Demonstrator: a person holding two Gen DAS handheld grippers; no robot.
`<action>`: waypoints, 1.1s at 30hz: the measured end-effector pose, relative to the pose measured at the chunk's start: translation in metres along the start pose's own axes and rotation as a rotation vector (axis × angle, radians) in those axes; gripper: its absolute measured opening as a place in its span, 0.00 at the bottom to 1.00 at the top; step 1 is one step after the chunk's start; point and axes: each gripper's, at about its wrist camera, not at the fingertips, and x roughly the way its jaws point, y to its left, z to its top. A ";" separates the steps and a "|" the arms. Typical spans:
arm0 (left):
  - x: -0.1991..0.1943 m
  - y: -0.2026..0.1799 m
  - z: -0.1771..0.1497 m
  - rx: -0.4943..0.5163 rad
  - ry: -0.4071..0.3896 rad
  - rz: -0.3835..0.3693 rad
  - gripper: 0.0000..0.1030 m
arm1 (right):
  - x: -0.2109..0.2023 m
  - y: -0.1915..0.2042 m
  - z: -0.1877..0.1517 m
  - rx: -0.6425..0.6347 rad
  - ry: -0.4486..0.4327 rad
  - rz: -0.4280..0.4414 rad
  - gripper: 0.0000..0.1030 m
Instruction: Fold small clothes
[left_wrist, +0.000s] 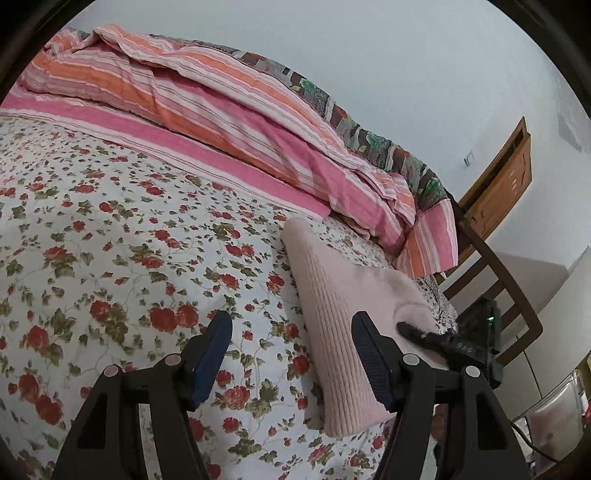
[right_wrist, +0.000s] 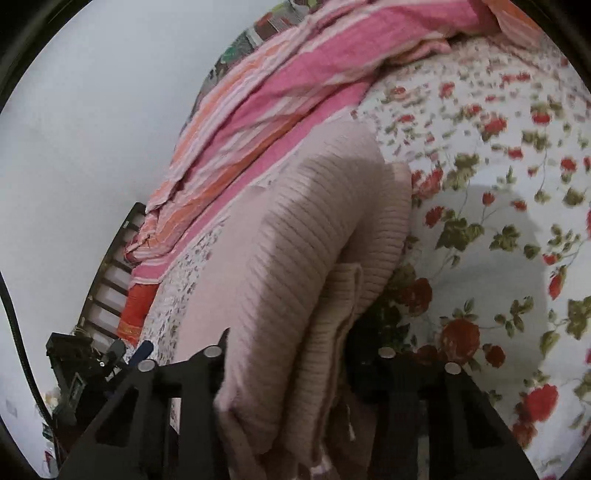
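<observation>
Hovering over the bed (left_wrist: 110, 221), the left gripper (left_wrist: 291, 354) gapes empty; the right gripper's (right_wrist: 288, 354) fingers bracket the folded pink sweater (right_wrist: 295, 229), grip unclear.

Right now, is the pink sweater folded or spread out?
Folded. The pink sweater lies as a compact block on the flowered sheet, and the right wrist view shows stacked layers at its edge.

The room is bright with soft, even light. Both pictures are round and bent at the dark edges. The left one is sharp. The right one is smeary, the flowered bedsheet (right_wrist: 498, 155) most of all, with a soft grey shadow on it.
</observation>
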 end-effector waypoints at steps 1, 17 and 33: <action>-0.003 0.000 0.000 0.004 -0.005 0.003 0.63 | -0.006 0.007 0.001 -0.010 -0.014 0.001 0.37; -0.041 0.043 -0.007 -0.023 -0.041 0.052 0.63 | -0.006 0.151 0.036 -0.303 -0.132 -0.404 0.36; -0.020 0.067 0.022 -0.010 -0.027 0.150 0.63 | 0.119 0.124 0.071 -0.142 -0.040 -0.107 0.38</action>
